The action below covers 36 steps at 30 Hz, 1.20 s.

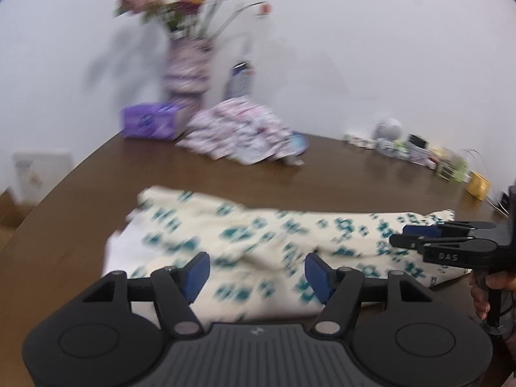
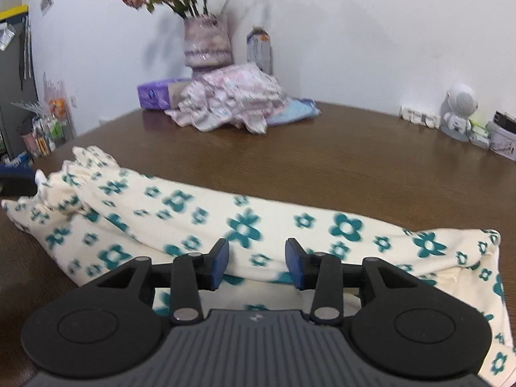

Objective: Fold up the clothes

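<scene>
The cream garment [image 2: 245, 225], printed w/ teal flowers, is laid on the brown wood-grain table [image 2: 338, 161] as a long, partly folded band. Its long axis is run left-to-right across both wrist views, i.e. crosswise to the line each gripper points along.

Left gripper [image 1: 258, 272]: jaws are held well apart; nothing is clamped. The cloth is seen just ahead of and below the blue pads, at its bunched, rumpled end. Contact w/ the cloth cannot be confirmed; the view is blurred.

Right gripper [image 2: 257, 262]: jaws are held moderately apart, no cloth pinched between the pads. The near long edge of the band is located directly under and ahead of the tips; the hemmed end is lying off to the right.

Judged: each end is served by its own hand, and the next fold would be made across the long axis.

Material: soft knit, limp, creased, w/ a paler inner face exposed at the edges. Slip and bunching are to be expected on the smooth tabletop.

A second pink-print garment pile [image 2: 232, 103] is lying well apart, at the wall, beside a vase [image 2: 206, 43].
</scene>
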{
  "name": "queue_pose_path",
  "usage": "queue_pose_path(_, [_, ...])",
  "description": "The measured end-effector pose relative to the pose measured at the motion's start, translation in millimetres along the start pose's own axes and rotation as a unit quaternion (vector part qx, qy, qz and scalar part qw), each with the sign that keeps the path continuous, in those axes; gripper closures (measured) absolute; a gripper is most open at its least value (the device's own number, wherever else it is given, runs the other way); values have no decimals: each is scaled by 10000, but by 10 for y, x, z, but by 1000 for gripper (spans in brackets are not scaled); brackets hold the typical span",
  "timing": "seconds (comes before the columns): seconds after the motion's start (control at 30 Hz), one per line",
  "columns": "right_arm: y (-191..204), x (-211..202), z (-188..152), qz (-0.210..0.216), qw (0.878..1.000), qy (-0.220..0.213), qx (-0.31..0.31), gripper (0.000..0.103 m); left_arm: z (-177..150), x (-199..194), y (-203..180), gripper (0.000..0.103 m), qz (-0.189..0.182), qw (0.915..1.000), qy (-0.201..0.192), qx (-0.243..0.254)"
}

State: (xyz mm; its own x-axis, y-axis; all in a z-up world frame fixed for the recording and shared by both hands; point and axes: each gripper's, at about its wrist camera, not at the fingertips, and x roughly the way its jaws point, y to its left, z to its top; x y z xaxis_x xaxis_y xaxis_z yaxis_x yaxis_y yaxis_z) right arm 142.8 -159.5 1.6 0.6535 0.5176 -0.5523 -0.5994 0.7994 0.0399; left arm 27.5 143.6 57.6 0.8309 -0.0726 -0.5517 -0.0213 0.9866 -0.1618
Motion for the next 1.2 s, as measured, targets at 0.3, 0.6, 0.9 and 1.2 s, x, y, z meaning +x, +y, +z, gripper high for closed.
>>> queue_pose_path(0.3, [458,-19,35,160,9984,-107,-530,58,-242,-48,234,37,127,9970,458,-611])
queue_pose_path(0.6, [353,-77,-14,-214,9992,-78,-340,54,-262,25,353,34,227,9928,518,-1054])
queue_pose_path(0.9, [288,-69,-48,-203,9994,44,-271,52,-153,160,528,29,228,9872,291,-1549])
queue_pose_path(1.2, [120,-66,-71,-182,9997,155,81,51,-8,394,552,25,291,9810,147,-1913])
